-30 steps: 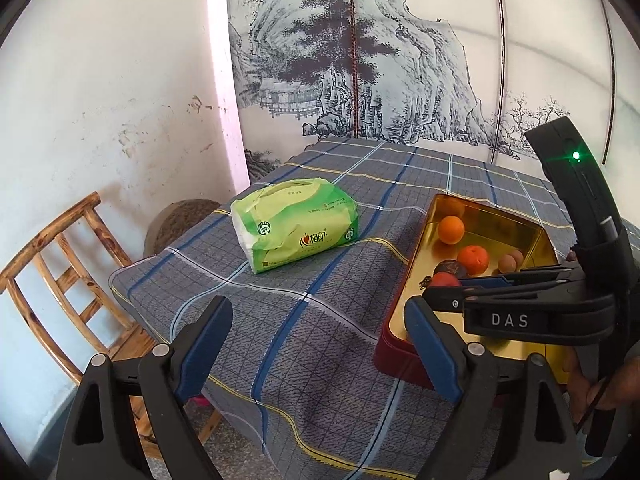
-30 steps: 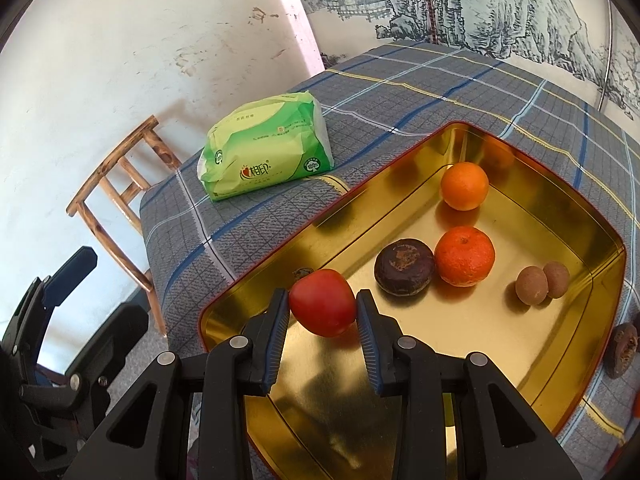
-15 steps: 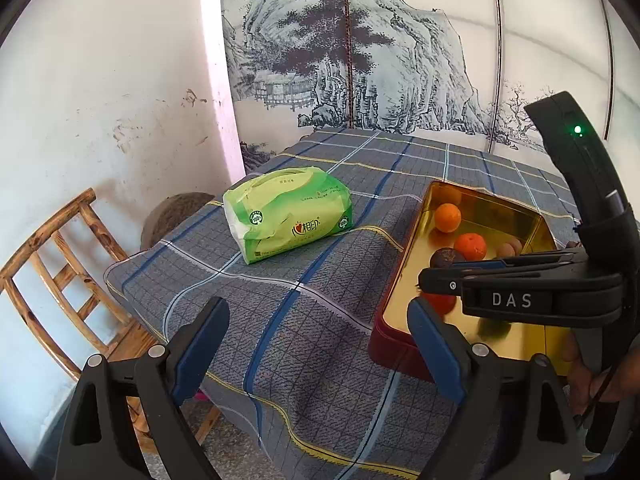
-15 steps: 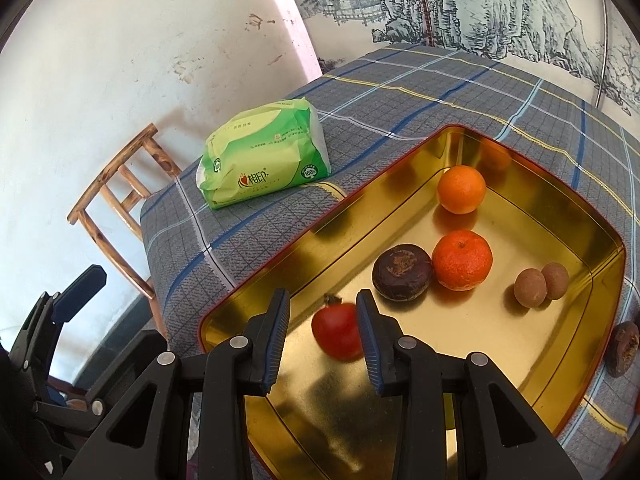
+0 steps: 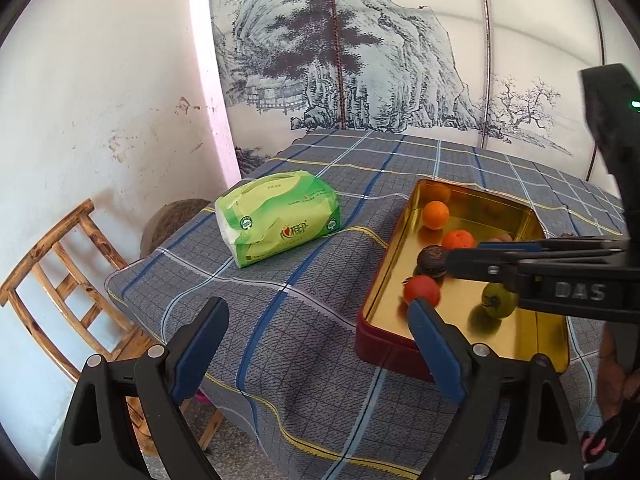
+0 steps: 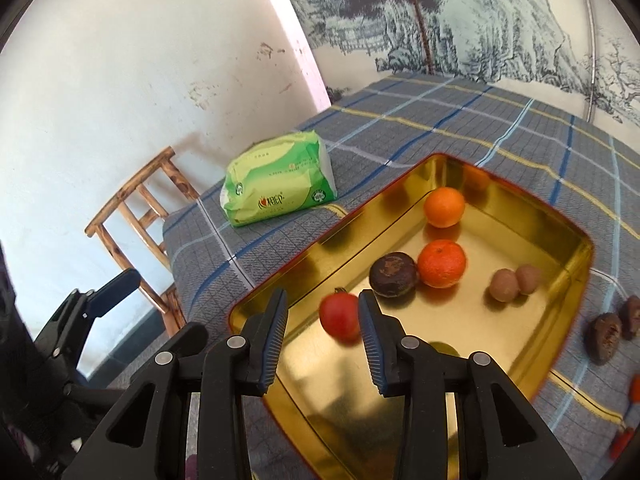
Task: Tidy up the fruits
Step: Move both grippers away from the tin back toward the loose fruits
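A gold-lined tin tray (image 6: 480,320) with red outer walls (image 5: 384,344) sits on the plaid tablecloth. My right gripper (image 6: 323,320) hovers over its near corner with its jaws opening. A red tomato (image 6: 340,316) (image 5: 420,290) lies on the tray floor below and past the pads, untouched. The tray also holds two oranges (image 6: 444,206) (image 6: 442,263), a dark round fruit (image 6: 394,274), two small brown fruits (image 6: 504,285) and a green fruit (image 5: 498,300). My left gripper (image 5: 318,316) is open and holds nothing, over the cloth left of the tray.
A green tissue pack (image 5: 280,216) lies on the cloth left of the tray. Two dark brown fruits (image 6: 604,336) and some orange-red pieces (image 6: 620,440) lie on the cloth right of the tray. A wooden chair (image 5: 60,272) stands against the wall beside the table's left corner.
A second ago my right gripper was shut on the tomato. It let go, the tomato settled on the tray floor, and the gripper rose with wider jaws. The left gripper barely moved.
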`<state>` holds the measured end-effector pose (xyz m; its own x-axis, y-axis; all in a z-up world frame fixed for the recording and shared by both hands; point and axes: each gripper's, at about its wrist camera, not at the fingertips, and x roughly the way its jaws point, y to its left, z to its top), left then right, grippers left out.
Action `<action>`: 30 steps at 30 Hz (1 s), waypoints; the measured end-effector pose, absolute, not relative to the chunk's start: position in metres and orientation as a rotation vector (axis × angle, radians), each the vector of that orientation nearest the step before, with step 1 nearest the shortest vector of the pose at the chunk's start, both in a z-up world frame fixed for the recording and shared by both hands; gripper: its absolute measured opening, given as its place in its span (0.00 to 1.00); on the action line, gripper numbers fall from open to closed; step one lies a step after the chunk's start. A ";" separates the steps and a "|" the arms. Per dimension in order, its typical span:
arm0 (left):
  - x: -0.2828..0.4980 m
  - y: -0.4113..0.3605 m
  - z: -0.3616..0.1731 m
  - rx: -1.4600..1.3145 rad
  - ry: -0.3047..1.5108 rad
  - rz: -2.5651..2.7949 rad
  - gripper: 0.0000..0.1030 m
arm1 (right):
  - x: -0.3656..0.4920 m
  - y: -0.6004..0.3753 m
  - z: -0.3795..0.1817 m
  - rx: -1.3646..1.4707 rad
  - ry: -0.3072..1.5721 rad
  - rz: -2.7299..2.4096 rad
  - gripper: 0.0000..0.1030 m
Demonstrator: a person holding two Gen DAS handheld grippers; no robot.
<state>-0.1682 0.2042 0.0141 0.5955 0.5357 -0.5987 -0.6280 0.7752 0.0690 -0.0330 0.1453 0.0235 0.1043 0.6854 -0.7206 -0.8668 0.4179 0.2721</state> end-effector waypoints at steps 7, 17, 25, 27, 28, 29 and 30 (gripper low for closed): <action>-0.162 0.189 0.022 -0.117 0.642 0.654 0.87 | -0.030 0.085 0.036 -0.231 0.829 1.114 0.40; -0.136 0.144 0.039 -0.027 0.641 0.479 0.87 | 0.017 -0.072 0.030 -0.208 0.741 0.761 0.41; -0.080 0.087 0.051 0.026 0.684 0.190 0.87 | 0.077 -0.195 0.000 -0.056 0.819 0.489 0.41; -0.056 0.077 0.052 0.024 0.718 0.126 0.87 | 0.085 -0.209 -0.005 -0.039 0.822 0.466 0.41; -0.043 0.071 0.052 0.022 0.740 0.084 0.87 | 0.088 -0.215 -0.007 -0.032 0.822 0.460 0.41; -0.027 0.065 0.051 0.024 0.771 0.036 0.87 | 0.090 -0.220 -0.008 -0.022 0.821 0.458 0.41; -0.012 0.057 0.048 0.036 0.799 0.002 0.87 | 0.093 -0.225 -0.010 -0.009 0.822 0.460 0.42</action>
<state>-0.0115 0.0568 0.0484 0.6973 0.0148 -0.7167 0.0121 0.9994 0.0324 0.0926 -0.2246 -0.0095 0.5882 0.3913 -0.7077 -0.3982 0.9018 0.1677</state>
